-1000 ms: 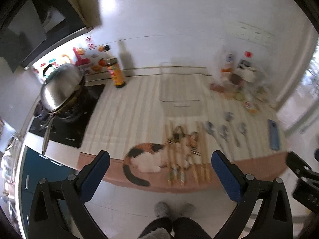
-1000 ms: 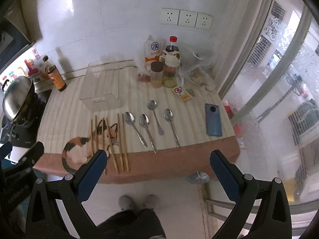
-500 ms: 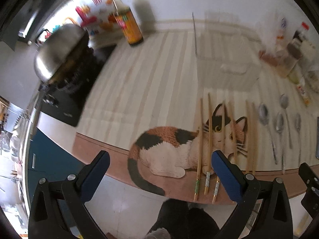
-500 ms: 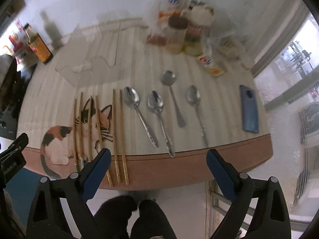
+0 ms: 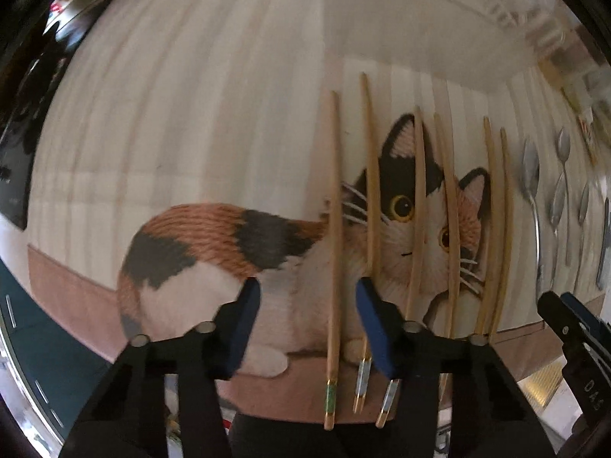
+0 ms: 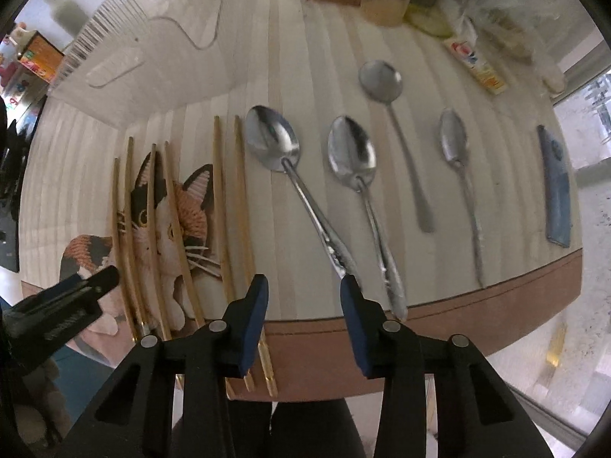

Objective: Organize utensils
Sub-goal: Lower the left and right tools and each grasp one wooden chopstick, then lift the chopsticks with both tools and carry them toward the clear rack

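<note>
Chopsticks [image 5: 332, 252] lie lower centre in the left view, the leftmost between the closing, not-yet-touching left hand-held gripper [image 5: 307, 297], which should centre first; in the right view, the right hand-held gripper [image 6: 303, 297], closing on nothing, should shift onto the big spoon [image 6: 305, 194] handle.

Both dropped from well above the counter to close over the mat [image 5: 267, 76]. Left gripper [image 5: 307, 297] now narrowed from wide, jaws closing, leftmost chopstick [image 5: 333, 229] between them at lower centre. Right gripper [image 6: 303, 294] likewise closing, at the big spoon's [image 6: 305, 191] handle end, lower centre.
</note>
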{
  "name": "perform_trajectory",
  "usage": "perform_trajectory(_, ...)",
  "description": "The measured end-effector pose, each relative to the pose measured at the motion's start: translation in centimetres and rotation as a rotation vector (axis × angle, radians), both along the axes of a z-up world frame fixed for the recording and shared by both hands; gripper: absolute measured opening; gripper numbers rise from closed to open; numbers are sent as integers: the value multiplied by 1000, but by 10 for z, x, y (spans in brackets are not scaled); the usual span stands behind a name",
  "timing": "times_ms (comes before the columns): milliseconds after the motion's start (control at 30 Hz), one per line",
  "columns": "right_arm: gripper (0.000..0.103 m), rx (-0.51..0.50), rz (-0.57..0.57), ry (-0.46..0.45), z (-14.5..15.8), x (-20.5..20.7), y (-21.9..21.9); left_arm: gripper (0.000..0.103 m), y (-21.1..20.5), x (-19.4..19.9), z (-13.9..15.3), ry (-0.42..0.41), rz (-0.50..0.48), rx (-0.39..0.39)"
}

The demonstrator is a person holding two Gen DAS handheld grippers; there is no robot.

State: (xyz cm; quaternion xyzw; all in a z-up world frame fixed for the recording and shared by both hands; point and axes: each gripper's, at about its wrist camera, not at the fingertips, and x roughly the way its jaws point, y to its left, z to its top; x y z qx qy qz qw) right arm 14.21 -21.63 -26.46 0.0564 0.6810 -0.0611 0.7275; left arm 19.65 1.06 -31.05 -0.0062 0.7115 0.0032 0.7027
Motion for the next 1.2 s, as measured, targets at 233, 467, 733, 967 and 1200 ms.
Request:
perform_trajectory(233, 41, 19, 32, 49, -24, 18, 17, 6, 1, 2, 11, -45, -67, 26)
perform_trajectory(467, 25, -45, 50, 55, -33, 28, 34, 5, 27, 4, 17, -50, -100, 53)
perform_trajectory(733, 8, -60, -14, 119, -36, 8, 32, 5, 34, -2, 22, -53, -147, 29)
perform_trajectory(967, 9, -93, -24, 158, -37, 26, 29, 5, 34, 8, 17, -49, -175, 10)
perform_trajectory(1200, 10, -161, -11, 155, -39, 55, 57, 5, 32, 7, 17, -71, -191, -8)
